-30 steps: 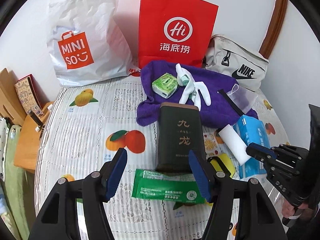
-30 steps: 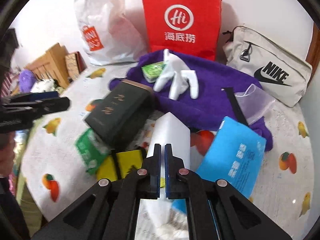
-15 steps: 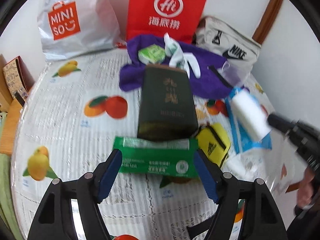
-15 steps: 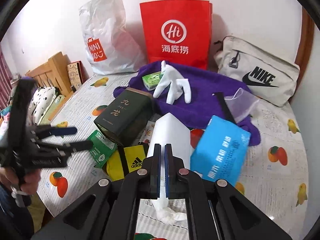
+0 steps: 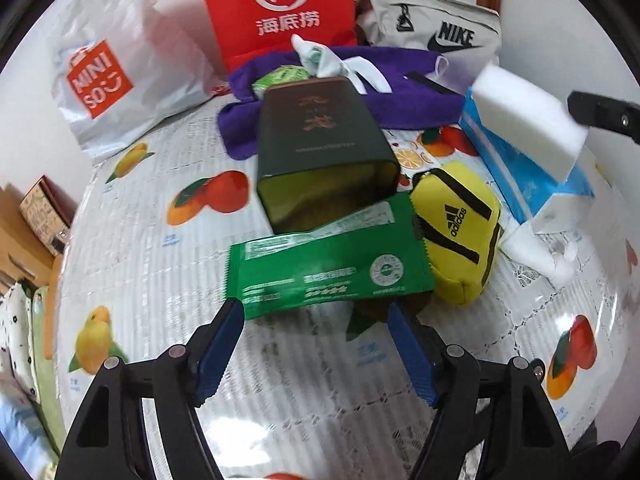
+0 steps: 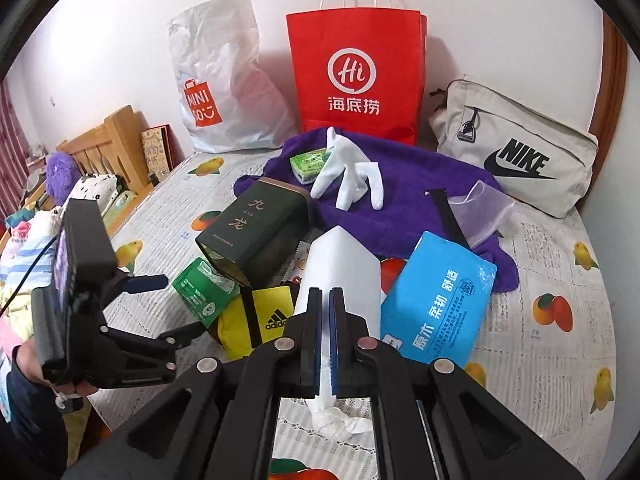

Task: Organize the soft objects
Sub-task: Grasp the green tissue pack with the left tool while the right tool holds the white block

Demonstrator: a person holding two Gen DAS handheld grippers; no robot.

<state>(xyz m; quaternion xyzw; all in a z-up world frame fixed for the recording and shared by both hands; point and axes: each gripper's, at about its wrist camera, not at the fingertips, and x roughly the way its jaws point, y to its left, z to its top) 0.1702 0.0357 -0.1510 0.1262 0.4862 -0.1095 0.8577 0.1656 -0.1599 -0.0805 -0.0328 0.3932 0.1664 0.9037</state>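
My left gripper (image 5: 314,320) hangs open just in front of a green wipes packet (image 5: 328,276), its blue pads to either side of the packet's near edge without touching it. The packet lies flat against a dark green tin (image 5: 324,148) and a yellow Adidas pouch (image 5: 456,240). My right gripper (image 6: 325,300) is shut on a white sponge block (image 6: 340,264), held above a blue tissue pack (image 6: 436,300). A purple towel (image 6: 408,200) behind carries a white glove (image 6: 352,176) and a small green tissue pack (image 6: 308,162).
A red paper bag (image 6: 356,76), a white Miniso bag (image 6: 216,92) and a beige Nike bag (image 6: 516,152) stand along the back wall. Crumpled white tissue (image 6: 336,420) lies near the bed's front edge. A wooden bed frame (image 6: 104,144) stands at the left.
The left gripper has sunk and come closer to the green packet, and its jaws stand a little wider. The right gripper has kept the sponge, lifting slightly.
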